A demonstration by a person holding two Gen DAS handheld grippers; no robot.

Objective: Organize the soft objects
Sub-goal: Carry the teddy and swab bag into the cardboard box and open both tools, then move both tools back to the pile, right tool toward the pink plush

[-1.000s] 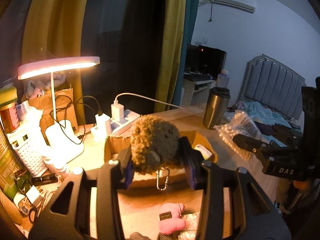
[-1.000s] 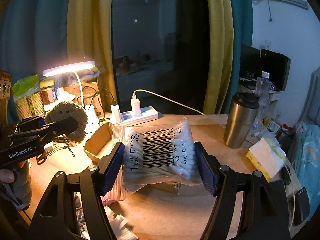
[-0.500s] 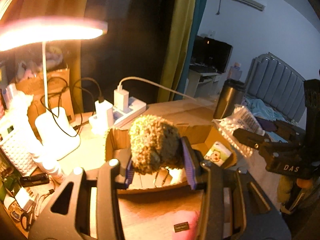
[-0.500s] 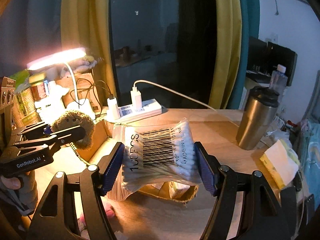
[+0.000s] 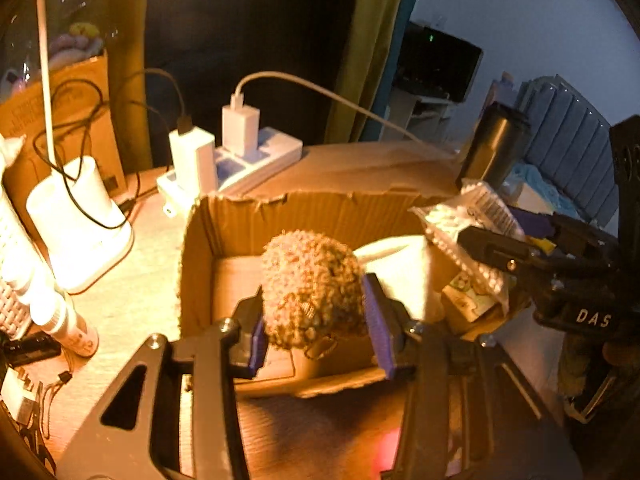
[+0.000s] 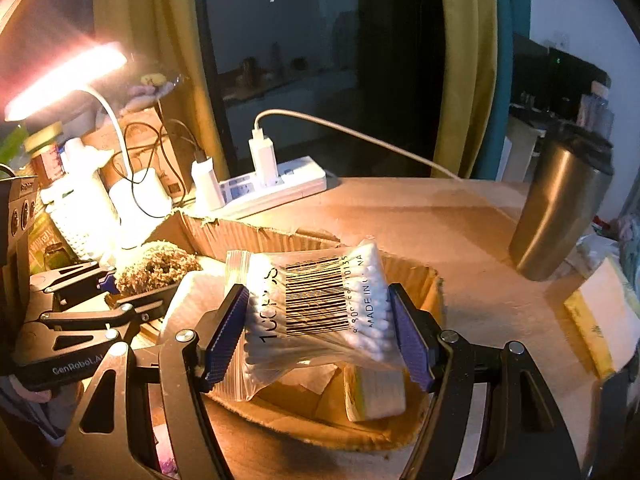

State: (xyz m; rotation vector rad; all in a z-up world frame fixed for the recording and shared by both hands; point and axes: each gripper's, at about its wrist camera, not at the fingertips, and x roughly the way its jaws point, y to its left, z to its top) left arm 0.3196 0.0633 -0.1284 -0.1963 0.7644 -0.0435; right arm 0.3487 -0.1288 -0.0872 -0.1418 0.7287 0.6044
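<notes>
Left claw: my left claw [image 5: 314, 320] is clenched on a curly brown plush ball [image 5: 312, 292] — the blue pads press it from both sides.
Plush ball: held above the open cardboard box [image 5: 224, 224], over its left half; I cannot tell whether it touches the box floor.
Right claw: my right claw [image 6: 320, 336] grasps a clear bag of cotton swabs [image 6: 320, 300], barcode side up, pinched between its blue pads.
Swab bag: it hangs over the right part of the box [image 6: 416, 276], above a small yellow-and-white packet [image 6: 374, 394] lying inside.
Also in the box: something white and soft [image 5: 400, 264] between the two claws — what it is I cannot make out.
Seen across: from the right wrist view, my left claw [image 6: 132, 280] and the plush ball [image 6: 154, 266] sit at the box's left side.
Table: a white power strip [image 6: 276, 190] with chargers plugged in just behind the box; a lit desk lamp [image 6: 64, 80] to the left; a steel tumbler [image 6: 560, 208] standing upright, well apart to the right.
</notes>
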